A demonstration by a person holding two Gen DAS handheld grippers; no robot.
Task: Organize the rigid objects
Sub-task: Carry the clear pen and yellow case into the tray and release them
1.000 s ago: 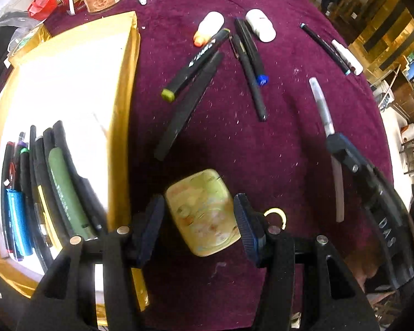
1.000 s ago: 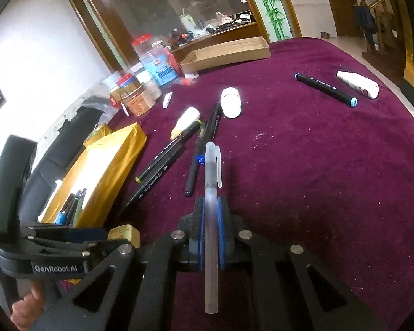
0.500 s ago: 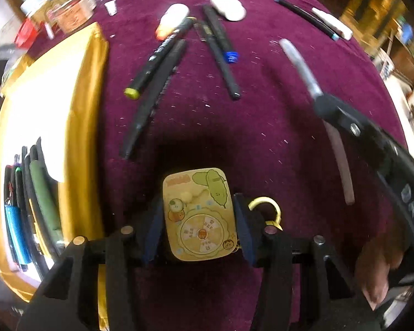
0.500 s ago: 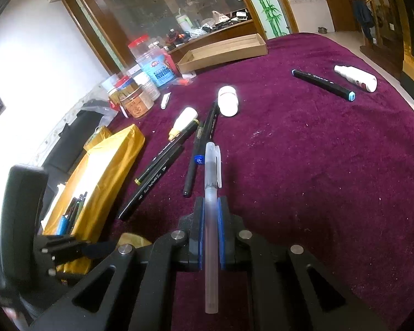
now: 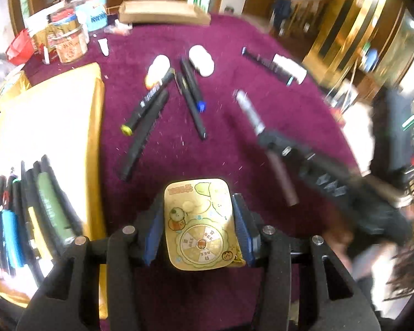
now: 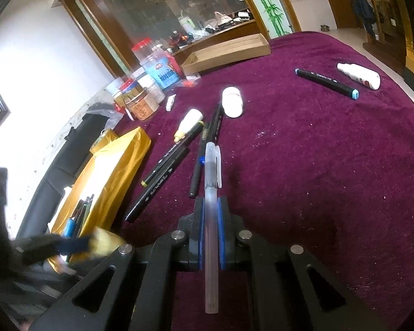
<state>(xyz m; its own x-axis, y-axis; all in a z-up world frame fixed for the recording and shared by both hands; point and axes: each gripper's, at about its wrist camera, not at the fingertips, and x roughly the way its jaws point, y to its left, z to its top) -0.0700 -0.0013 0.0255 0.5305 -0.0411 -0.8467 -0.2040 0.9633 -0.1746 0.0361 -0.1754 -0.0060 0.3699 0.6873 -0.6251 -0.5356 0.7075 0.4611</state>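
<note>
On the maroon tablecloth (image 6: pixel 331 165), beside the gold box (image 5: pixel 55 115) holding several pens, the left gripper (image 5: pixel 198 229) clamps one yellow cartoon tin (image 5: pixel 200 224) reading "BEE", its jaws having just been closing; the right gripper (image 6: pixel 209 229) pinches one translucent pen (image 6: pixel 211 193); four black markers (image 5: pixel 143 135) lie near the box.

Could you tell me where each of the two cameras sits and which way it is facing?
Left wrist: on the left gripper, looking down at the maroon cloth; its fingers clamp a yellow tin.
Right wrist: on the right gripper, looking across the table; its fingers pinch a clear pen.
Shared: the gold box, loose markers, and each other's gripper.
</note>
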